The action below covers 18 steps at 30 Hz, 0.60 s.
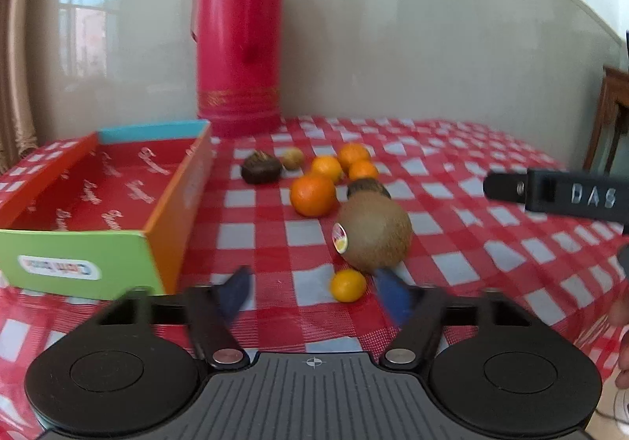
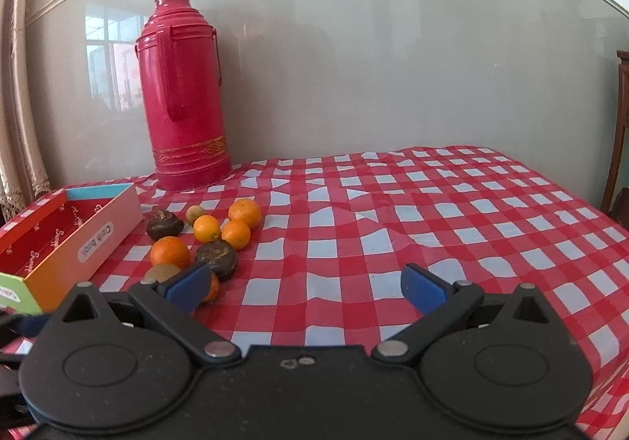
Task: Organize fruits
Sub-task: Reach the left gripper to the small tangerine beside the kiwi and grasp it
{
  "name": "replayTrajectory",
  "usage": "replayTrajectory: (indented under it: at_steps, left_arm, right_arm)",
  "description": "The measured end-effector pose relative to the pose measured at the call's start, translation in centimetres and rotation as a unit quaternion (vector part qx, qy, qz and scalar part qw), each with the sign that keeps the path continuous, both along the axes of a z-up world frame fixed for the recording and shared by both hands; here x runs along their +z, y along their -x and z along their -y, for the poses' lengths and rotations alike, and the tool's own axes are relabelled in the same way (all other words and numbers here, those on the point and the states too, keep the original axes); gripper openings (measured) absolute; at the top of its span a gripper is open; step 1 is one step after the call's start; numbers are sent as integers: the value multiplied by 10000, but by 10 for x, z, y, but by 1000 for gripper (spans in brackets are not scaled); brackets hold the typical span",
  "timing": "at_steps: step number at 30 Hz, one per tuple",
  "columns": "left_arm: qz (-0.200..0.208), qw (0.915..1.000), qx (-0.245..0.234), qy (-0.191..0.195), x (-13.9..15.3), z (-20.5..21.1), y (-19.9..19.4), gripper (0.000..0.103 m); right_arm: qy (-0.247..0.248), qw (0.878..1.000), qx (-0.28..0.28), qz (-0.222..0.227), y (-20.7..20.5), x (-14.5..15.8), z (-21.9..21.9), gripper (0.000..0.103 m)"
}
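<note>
Fruits lie on a red checked tablecloth point(image 1: 452, 243). A brown kiwi point(image 1: 373, 233) with a sticker lies just ahead of my open left gripper point(image 1: 314, 292). A small orange kumquat point(image 1: 348, 285) sits between its blue fingertips. Behind are several oranges point(image 1: 313, 194), a dark fruit point(image 1: 261, 167) and a small yellowish fruit point(image 1: 293, 158). The open colourful box point(image 1: 106, 200) stands to the left. My right gripper point(image 2: 306, 288) is open and empty over the cloth, right of the fruit cluster point(image 2: 206, 228); the box point(image 2: 63, 239) shows at its left.
A tall red thermos point(image 1: 238, 35) stands at the back against the wall, also in the right wrist view point(image 2: 182, 94). The right gripper's black finger point(image 1: 558, 194) shows at the right edge of the left view. A wooden chair point(image 1: 613, 118) stands beyond the table.
</note>
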<state>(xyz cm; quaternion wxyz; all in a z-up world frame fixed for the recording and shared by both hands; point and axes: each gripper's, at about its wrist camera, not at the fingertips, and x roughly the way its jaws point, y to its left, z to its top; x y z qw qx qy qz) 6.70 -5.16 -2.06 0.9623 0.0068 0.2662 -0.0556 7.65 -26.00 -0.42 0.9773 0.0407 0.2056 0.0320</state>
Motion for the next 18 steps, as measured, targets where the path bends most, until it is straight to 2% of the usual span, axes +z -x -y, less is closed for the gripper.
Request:
replayTrajectory:
  at_steps: [5,6,7,9,10,14,18]
  left_arm:
    - [-60,9999,-90,-68,-4,11,-11,61]
    - [-93,9998,-125,-76,-4,12,-13,56]
    - [-152,9997,-132,-106,-6,14,-15,38]
    - [-169,9996,-111,-185,-7,17,-16,31]
    - [-190,9996,-115,-149,-6,17,-15,22]
    - [-73,10000,-25,-39,-1,11,-9,22]
    - [446,9988,173,-63,17,-5,2,22]
  right_arm:
    - [-190,9996,-114,-154,-5,-4,11,97]
    - [-208,9996,-141,-133,-5,-4,14,97]
    - [-218,9995,-167,-131,-5,-5,16,97]
    - [-228,9994,-195,-161,-6,-6,19,97]
    - [-221,9994,-209,-167,-5,-6,21,97]
    - [-235,9994,-199,-173,-3,-7,21,97]
    - [-127,9998,-43,-142,-1,-6,9,97]
